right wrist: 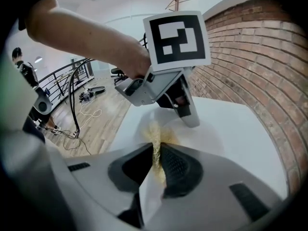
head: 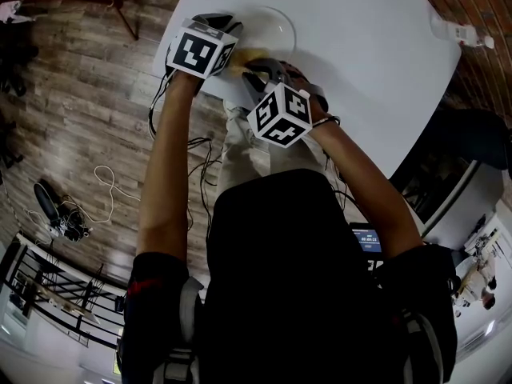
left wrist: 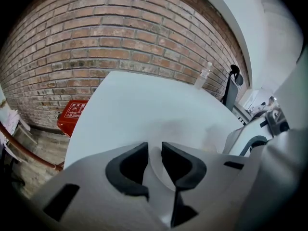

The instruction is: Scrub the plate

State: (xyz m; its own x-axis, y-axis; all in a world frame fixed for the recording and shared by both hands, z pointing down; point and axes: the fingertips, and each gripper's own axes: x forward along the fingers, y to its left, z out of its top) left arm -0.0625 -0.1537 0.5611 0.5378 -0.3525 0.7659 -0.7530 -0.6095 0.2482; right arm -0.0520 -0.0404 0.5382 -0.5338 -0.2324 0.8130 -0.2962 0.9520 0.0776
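I am working at the near-left edge of the table [head: 360, 46], where the plate [head: 272, 26] is lying flat, just in from the rim. My left gripper [left wrist: 154, 150] is clamping the plate's near rim, its jaws closed to a narrow gap with the white edge pinched between the pads. My right gripper [right wrist: 157, 150] is pinching a wad of yellowish, fibrous scrubber [right wrist: 155, 134] between its jaws and pressing it onto the plate just right of the left gripper. I am judging the plate to be stiff, glossy and breakable. It is probably light enough to skate over the smooth tabletop when rubbed, and slippery once wet, so the rim is the place to hold it, deep between the pads rather than at their tips. I would hold it on the side away from where the scrubber is travelling. The scrubber is looking soft and springy, squashing thin in the jaws, so I am expecting it to bend and shed a few fibres rather than scratch. A firm pinch through its middle should hold it. Counting what I am seeing: one plate, one scrubber, two grippers, one table, and one small clear bottle [head: 460, 32] standing alone at the table's far right, well apart from the work.
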